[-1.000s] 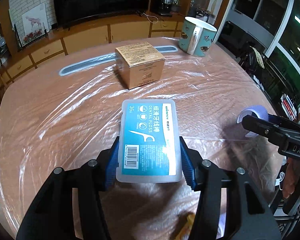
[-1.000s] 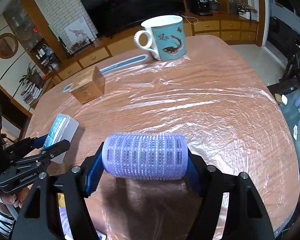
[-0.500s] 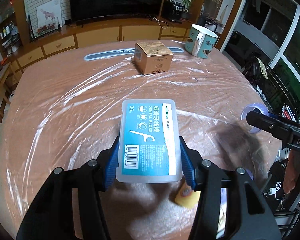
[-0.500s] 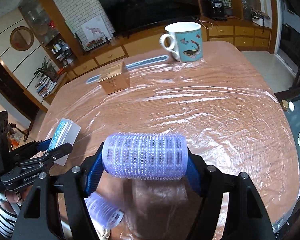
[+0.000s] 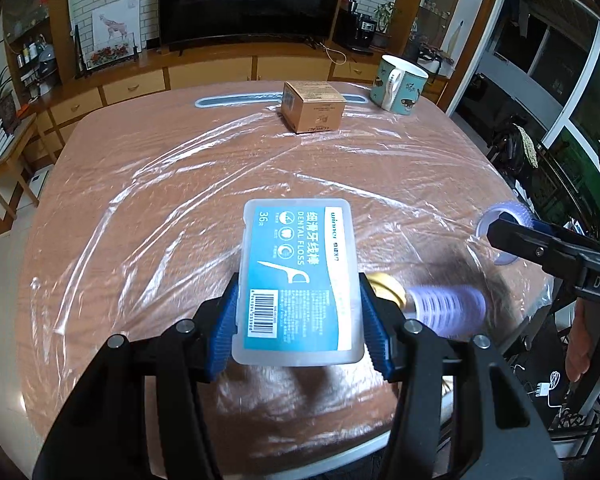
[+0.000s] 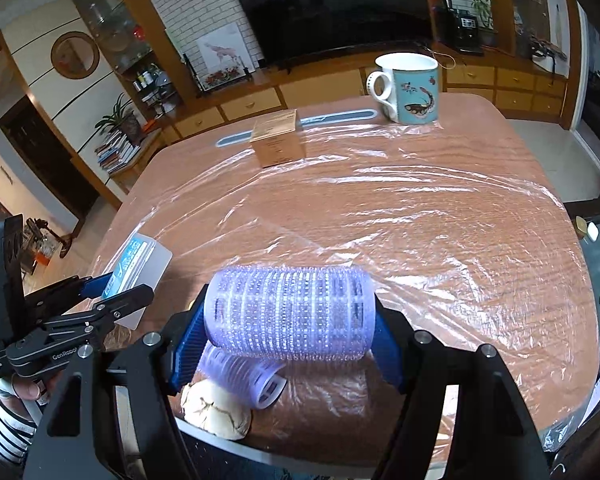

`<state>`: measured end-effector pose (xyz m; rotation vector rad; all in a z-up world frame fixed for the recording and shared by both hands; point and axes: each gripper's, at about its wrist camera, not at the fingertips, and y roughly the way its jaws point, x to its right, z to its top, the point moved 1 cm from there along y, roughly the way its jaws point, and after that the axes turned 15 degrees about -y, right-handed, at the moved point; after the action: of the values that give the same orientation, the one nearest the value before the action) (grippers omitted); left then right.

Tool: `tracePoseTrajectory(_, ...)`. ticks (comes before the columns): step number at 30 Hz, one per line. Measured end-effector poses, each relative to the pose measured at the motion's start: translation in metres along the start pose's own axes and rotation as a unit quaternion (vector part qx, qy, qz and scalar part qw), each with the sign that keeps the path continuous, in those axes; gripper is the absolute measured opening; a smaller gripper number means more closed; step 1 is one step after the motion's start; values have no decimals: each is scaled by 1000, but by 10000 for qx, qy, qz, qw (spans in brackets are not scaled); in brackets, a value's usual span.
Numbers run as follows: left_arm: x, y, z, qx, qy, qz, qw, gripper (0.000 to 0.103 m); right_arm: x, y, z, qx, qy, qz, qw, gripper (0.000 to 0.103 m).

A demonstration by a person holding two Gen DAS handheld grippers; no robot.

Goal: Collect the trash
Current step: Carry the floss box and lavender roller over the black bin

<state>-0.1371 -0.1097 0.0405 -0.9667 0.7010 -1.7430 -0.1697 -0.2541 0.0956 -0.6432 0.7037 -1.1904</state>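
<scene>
A: What could go wrong?
B: My left tongs grip only the near end of the flat translucent dental-floss box; a jolt could tip it out.
A: And the right?
B: My right tongs clamp the lilac mesh hair roller endwise, above the plastic-wrapped tabletop's near edge.

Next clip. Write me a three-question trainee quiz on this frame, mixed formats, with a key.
1. True or false: the left gripper is shut on the dental floss box.
2. What does the right gripper hold?
A. mug
B. purple hair roller
C. cardboard box
3. Fill in: the mug stands at the table's ____ edge, to the right of the cardboard box.

Key: 1 true; 2 B, the purple hair roller; 3 far.
</scene>
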Motion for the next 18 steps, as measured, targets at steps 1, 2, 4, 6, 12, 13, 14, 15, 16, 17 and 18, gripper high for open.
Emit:
tracePoseTrajectory(1,0,-1,-1,4,-2,9,10000,55,-2,-1,-1,-1,-36,0,10000,69)
tracePoseTrajectory(2,0,-2,-3,15,3,26,10000,55,-3,-1,-1,0,-61,-1,10000,69)
tracePoseTrajectory(4,1,-5,-7,25,2,41,10000,55,-5,-2,-2,-4,-95,11,10000,69)
tracePoseTrajectory(6,1,-8,-10,34,-13,40,10000,55,-6,-2,-4,-4,-117,32,9999,69)
tracePoseTrajectory(12,1,-10,-19,30,-49,89,9999,55,-7,-4,-10,-25,-140,50,9999,69)
tracePoseTrajectory(13,1,-11,-20,25,-67,96,9999,55,-7,-4,-12,-42,-122,68,9999,69)
tracePoseTrajectory(14,1,-11,-21,25,-93,91,9999,55,-6,-3,-12,-65,-118,76,9999,69)
tracePoseTrajectory(15,1,-12,-22,31,-119,89,9999,55,-6,-3,-13,-76,-122,77,9999,69)
tracePoseTrajectory(16,1,-14,-23,45,-147,87,9998,55,-6,-3,-13,-91,-139,87,9998,69)
tracePoseTrajectory(17,0,-15,-25,59,-168,85,9998,55,-6,-3,-13,-102,-151,97,9998,69)
tracePoseTrajectory(18,0,-17,-26,69,-192,74,9998,55,-6,-3,-13,-116,-162,107,9997,69)
